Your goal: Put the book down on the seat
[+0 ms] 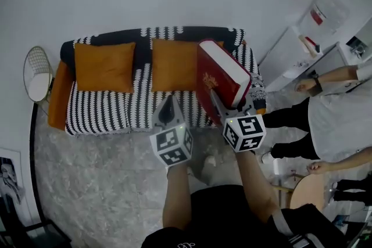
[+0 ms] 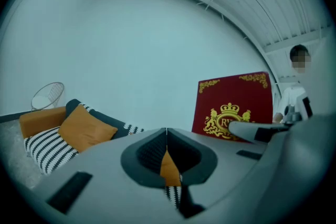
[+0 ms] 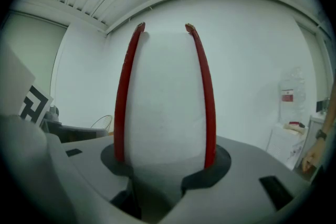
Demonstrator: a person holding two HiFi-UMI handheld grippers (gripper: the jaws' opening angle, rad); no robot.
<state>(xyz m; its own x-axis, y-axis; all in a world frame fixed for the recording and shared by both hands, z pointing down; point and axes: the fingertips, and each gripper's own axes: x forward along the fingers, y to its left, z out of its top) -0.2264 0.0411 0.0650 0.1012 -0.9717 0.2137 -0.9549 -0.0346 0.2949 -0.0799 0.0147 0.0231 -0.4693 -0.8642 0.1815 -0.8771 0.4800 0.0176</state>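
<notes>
A thick red book (image 1: 224, 75) with a gold crest hangs tilted over the right end of the sofa seat (image 1: 110, 110). My right gripper (image 1: 224, 108) is shut on its lower edge. In the right gripper view the book's white page edge (image 3: 165, 97) stands between two red covers and fills the jaws of the right gripper (image 3: 165, 162). My left gripper (image 1: 168, 106) is shut and empty, in front of the seat's middle. The left gripper view has its pads closed together at the left gripper (image 2: 166, 136), with the book's cover (image 2: 233, 105) to the right.
Two orange cushions (image 1: 104, 65) (image 1: 171, 64) lean on the striped sofa's back. A wire side table (image 1: 38, 72) stands at the sofa's left. At the right are a white shelf (image 1: 314, 38), people (image 1: 337, 119) and a round wooden table (image 1: 308, 191). A grey rug (image 1: 99, 177) lies in front.
</notes>
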